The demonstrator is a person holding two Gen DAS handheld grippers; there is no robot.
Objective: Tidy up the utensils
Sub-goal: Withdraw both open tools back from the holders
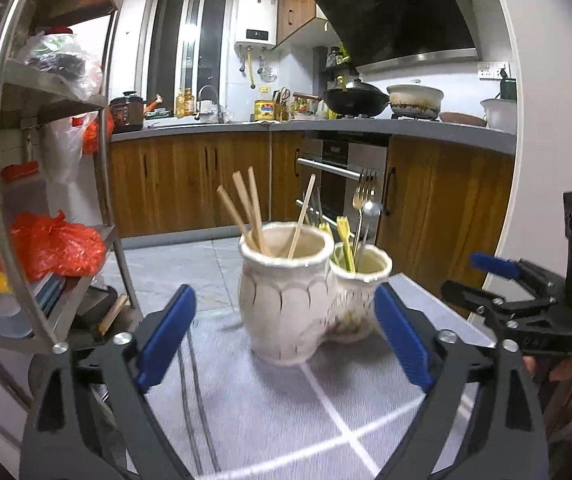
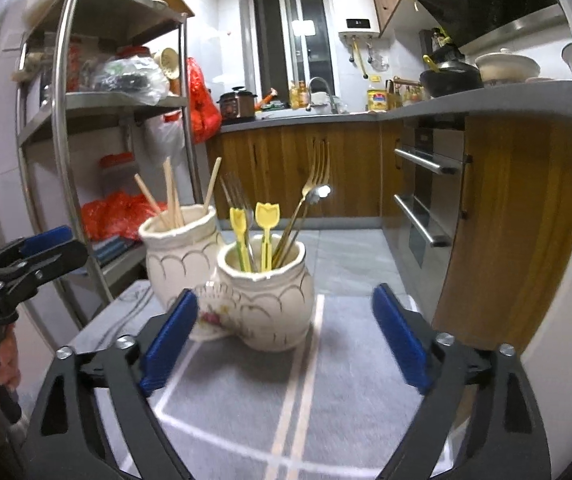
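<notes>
Two cream ceramic jars stand touching on a grey mat (image 1: 270,400). The bigger jar (image 1: 286,300) holds several wooden chopsticks (image 1: 246,208); it also shows in the right wrist view (image 2: 178,256). The smaller jar (image 1: 359,300) (image 2: 266,300) holds gold forks (image 2: 317,172), a spoon (image 2: 319,193) and two yellow plastic forks (image 2: 266,232). My left gripper (image 1: 286,344) is open and empty, its blue pads either side of the jars, short of them. My right gripper (image 2: 286,344) is open and empty just before the smaller jar. Each gripper shows at the edge of the other's view.
A steel shelf rack (image 2: 98,128) with bags and boxes stands left of the table. Wooden cabinets (image 1: 190,184), an oven (image 2: 425,196) and a counter with pots (image 1: 355,100) lie behind. White lines (image 2: 297,384) cross the mat.
</notes>
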